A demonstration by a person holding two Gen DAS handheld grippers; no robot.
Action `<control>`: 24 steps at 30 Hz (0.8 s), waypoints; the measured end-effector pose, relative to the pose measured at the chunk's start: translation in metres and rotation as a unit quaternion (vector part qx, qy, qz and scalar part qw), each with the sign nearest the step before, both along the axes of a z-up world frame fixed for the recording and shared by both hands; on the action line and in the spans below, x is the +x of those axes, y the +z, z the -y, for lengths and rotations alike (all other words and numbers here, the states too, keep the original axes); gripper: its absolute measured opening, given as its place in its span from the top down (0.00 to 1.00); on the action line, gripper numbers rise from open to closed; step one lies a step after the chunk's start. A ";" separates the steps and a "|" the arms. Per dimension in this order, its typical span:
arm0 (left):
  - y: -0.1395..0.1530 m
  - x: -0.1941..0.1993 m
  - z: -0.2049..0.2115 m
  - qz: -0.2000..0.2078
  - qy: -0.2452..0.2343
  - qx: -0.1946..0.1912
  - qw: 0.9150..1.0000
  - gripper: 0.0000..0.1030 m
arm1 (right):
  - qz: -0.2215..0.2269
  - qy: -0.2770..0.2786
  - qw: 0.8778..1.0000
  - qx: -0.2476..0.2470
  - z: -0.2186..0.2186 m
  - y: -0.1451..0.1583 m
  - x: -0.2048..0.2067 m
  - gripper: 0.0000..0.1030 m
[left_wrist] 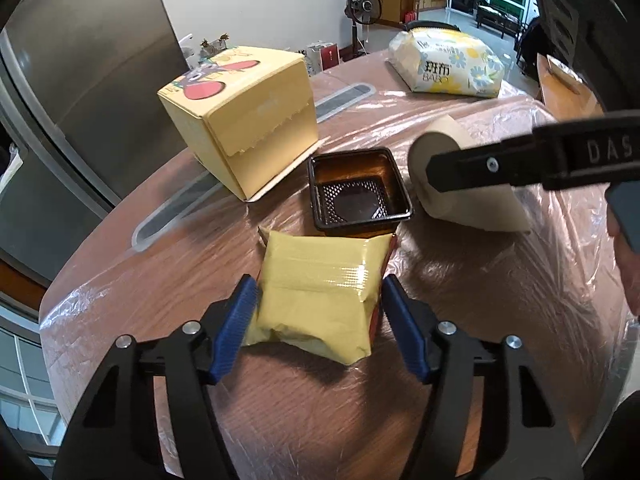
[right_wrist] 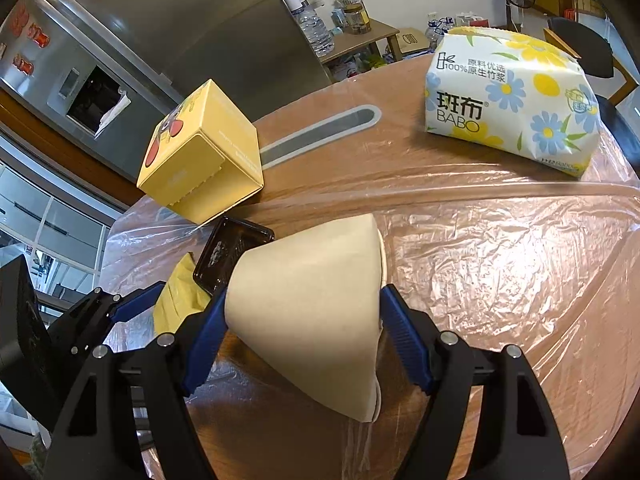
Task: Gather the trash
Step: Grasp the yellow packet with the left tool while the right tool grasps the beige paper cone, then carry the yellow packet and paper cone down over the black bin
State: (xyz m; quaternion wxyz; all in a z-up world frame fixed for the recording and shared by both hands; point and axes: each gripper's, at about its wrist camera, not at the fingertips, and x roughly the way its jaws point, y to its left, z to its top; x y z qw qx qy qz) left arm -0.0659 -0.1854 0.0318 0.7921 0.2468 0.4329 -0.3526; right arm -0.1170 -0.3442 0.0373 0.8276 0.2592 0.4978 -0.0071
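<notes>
A yellow snack packet lies on the film-covered table. My left gripper is shut on it, one blue pad pressing each side. A tan paper cup lies on its side, and my right gripper is shut on it, a pad on each flank. In the left wrist view one black finger of the right gripper crosses the cup. An empty black plastic tray sits between packet and cup. In the right wrist view the tray and packet show left of the cup.
A yellow cardboard box stands behind the tray at the left. A flowered tissue pack rests at the table's far right. A steel fridge rises beyond the table edge. Crinkled plastic film covers the tabletop.
</notes>
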 end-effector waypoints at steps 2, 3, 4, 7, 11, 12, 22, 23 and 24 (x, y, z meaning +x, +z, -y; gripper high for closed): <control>0.001 0.000 -0.001 -0.002 0.000 -0.001 1.000 0.37 | 0.000 -0.001 1.000 0.000 0.001 0.000 -0.002 0.29; 0.002 0.000 -0.001 -0.002 -0.001 0.000 1.000 0.37 | 0.000 -0.001 1.000 0.001 0.002 0.001 -0.004 0.29; 0.002 -0.001 -0.001 -0.001 -0.004 0.000 1.000 0.37 | 0.000 -0.001 1.000 0.001 0.001 0.001 -0.004 0.29; 0.001 -0.005 0.001 0.011 -0.010 0.015 1.000 0.24 | 0.000 0.001 1.000 -0.004 0.001 0.002 -0.006 0.29; -0.006 -0.002 0.004 0.011 -0.008 0.035 0.999 0.10 | -0.002 0.004 1.000 -0.011 0.000 0.001 -0.008 0.29; -0.008 0.001 0.003 0.010 -0.006 0.032 0.999 0.08 | -0.002 0.005 1.000 -0.013 -0.002 0.002 -0.007 0.28; -0.012 0.021 -0.007 -0.053 0.027 -0.006 0.998 0.17 | -0.004 0.011 1.000 -0.024 -0.009 0.001 -0.004 0.28; -0.010 0.019 -0.006 -0.052 0.024 -0.007 0.998 0.25 | -0.003 0.012 1.000 -0.025 -0.010 0.001 -0.003 0.28; -0.009 0.018 -0.007 -0.053 0.024 -0.006 0.998 0.29 | -0.003 0.012 1.000 -0.024 -0.010 0.001 -0.003 0.28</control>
